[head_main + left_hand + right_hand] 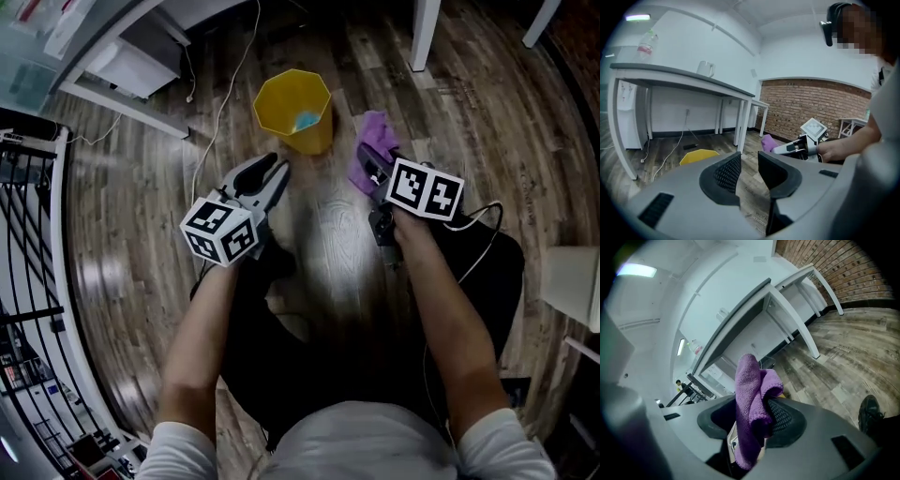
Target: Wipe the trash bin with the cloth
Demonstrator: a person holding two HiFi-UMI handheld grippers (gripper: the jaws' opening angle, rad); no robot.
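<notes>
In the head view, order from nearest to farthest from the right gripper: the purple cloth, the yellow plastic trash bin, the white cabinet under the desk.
1. Purple cloth, in the right gripper's jaws.
2. Yellow plastic trash bin, ahead to its left.
3. White cabinet, far upper left.

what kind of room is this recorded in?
Probably an office or lab room, indoors. Long white tables stand in a row, with a brick wall at the far end. The floor is wood-plank floor, and a yellow trash bin stands on it.
</notes>
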